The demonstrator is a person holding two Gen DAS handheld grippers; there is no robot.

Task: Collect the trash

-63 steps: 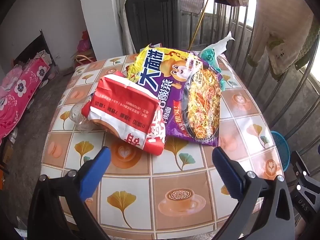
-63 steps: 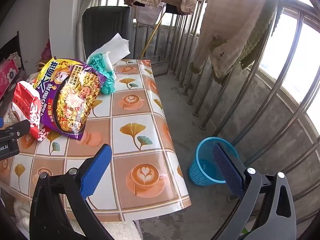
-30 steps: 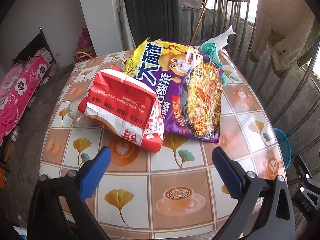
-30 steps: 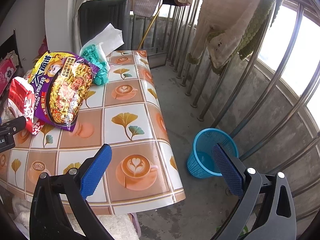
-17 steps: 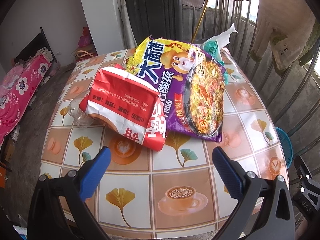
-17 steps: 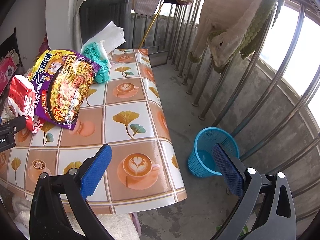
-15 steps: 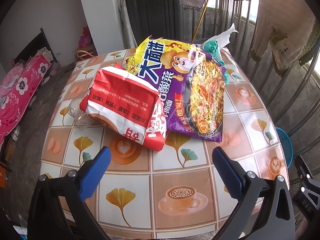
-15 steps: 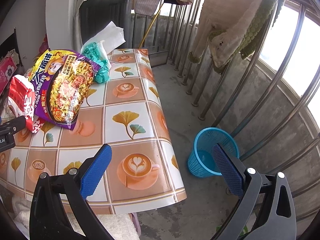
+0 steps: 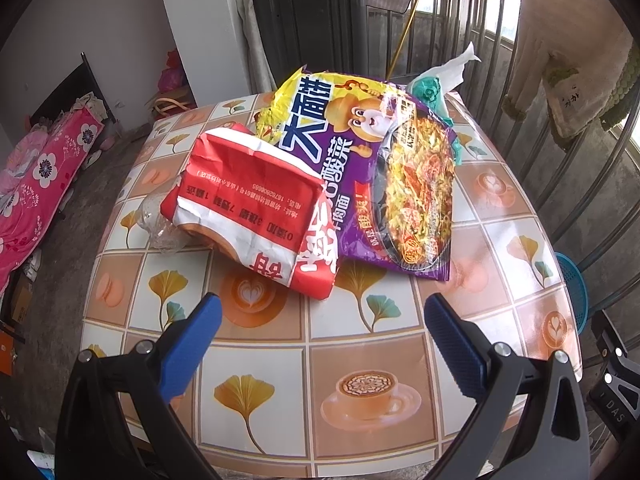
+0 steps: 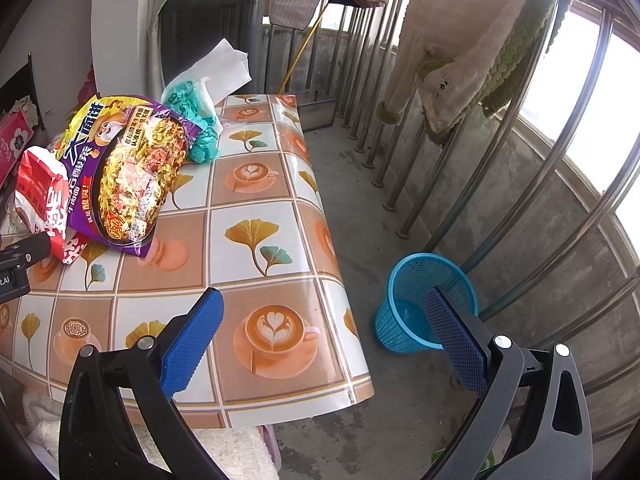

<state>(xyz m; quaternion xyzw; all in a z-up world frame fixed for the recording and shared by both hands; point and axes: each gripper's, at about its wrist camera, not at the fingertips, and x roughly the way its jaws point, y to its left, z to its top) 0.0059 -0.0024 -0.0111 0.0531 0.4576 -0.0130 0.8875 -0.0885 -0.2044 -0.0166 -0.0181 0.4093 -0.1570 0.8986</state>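
Observation:
A crumpled red and white wrapper [image 9: 256, 208] lies on the table [image 9: 360, 364], partly over a large purple and yellow noodle bag [image 9: 384, 176]. A clear crushed plastic bottle [image 9: 160, 224] sticks out at the wrapper's left. A teal tissue pack with white tissue [image 9: 436, 84] sits behind the bag. My left gripper [image 9: 320, 320] is open and empty, just short of the red wrapper. My right gripper [image 10: 320, 312] is open and empty, over the table's right edge. In the right wrist view I see the noodle bag [image 10: 128, 176], the red wrapper [image 10: 44, 204], the tissue pack [image 10: 196, 120] and a blue mesh bin [image 10: 424, 300] on the floor.
Metal railing bars [image 10: 500, 168] with hanging clothes [image 10: 480, 40] stand right of the table. A dark chair [image 9: 312, 24] stands behind the table. A pink flowered bedding [image 9: 32, 184] lies at the left. The blue bin's rim [image 9: 572, 284] shows past the table's right edge.
Both views shifted only slightly; the left gripper stands a little nearer the red wrapper than a second ago. Both grippers stay open, and nothing on the table has moved.

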